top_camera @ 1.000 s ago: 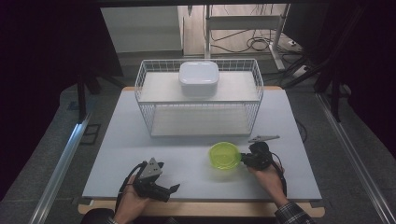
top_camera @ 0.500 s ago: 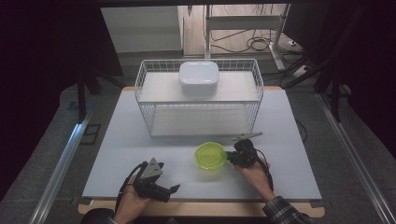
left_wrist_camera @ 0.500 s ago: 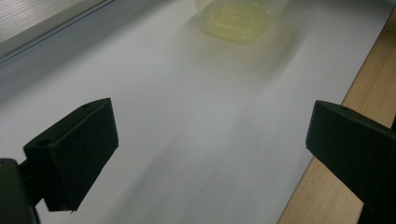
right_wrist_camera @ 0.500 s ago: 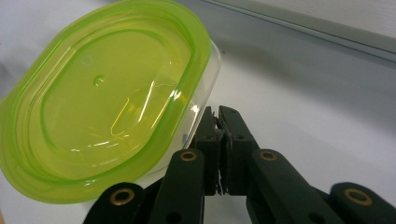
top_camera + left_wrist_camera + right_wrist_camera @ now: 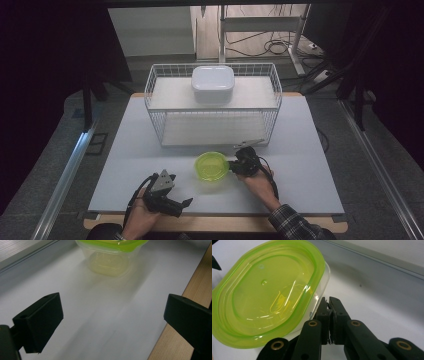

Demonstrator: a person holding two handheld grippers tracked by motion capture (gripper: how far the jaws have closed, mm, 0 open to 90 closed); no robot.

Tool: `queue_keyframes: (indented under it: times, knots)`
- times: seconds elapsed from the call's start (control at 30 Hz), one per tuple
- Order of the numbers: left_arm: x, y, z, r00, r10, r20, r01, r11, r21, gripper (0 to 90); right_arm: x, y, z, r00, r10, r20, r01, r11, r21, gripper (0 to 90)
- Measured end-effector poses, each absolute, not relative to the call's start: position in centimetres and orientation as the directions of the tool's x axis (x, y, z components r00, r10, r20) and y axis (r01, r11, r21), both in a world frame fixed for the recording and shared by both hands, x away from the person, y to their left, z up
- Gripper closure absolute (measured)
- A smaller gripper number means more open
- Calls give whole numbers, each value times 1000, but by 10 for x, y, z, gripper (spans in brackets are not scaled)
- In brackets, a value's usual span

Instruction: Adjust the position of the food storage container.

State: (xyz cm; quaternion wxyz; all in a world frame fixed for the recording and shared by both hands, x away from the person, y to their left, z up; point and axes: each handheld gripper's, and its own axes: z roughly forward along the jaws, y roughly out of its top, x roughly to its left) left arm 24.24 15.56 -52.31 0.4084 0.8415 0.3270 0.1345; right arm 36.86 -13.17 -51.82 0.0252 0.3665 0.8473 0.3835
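A clear plastic container with a lime-green lid (image 5: pixel 211 166) (image 5: pixel 265 293) sits on the white tabletop in front of the wire rack. My right gripper (image 5: pixel 234 165) (image 5: pixel 329 300) is at its right side, jaws shut together, tips against the container's clear wall just under the lid rim. Nothing shows between the jaws. My left gripper (image 5: pixel 180 192) (image 5: pixel 112 315) rests near the front edge of the table, jaws wide open and nothing between them. It points at the container (image 5: pixel 111 255), which lies some way off.
A white wire rack (image 5: pixel 212 125) stands at the middle back with a white lidded box (image 5: pixel 213 84) on its top shelf. A small silver object (image 5: pixel 248 144) lies by the rack's front right corner. The table's wooden front edge (image 5: pixel 197 282) is close to my left gripper.
My right gripper has moved left across the table, and the green-lidded container has moved left with it. The left gripper has stayed in place.
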Motion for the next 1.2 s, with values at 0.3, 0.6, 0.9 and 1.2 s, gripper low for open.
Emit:
queue_keyframes:
  times: [0.3, 0.6, 0.9, 1.2]
  knots:
    - [242, 156, -523, 752, 658, -39, 439, -456, 774, 22, 373, -118, -520, -754, 634, 171, 559, 482, 675, 842]
    - [243, 159, -523, 749, 662, -37, 440, -455, 774, 24, 368, -136, -509, -749, 657, 86, 523, 506, 685, 681]
    - [244, 163, -524, 741, 671, -27, 442, -456, 772, 30, 359, -157, -498, -738, 673, 48, 500, 498, 708, 418]
    - [244, 165, -525, 738, 675, -28, 444, -454, 772, 31, 352, -168, -499, -726, 686, 51, 500, 475, 724, 177]
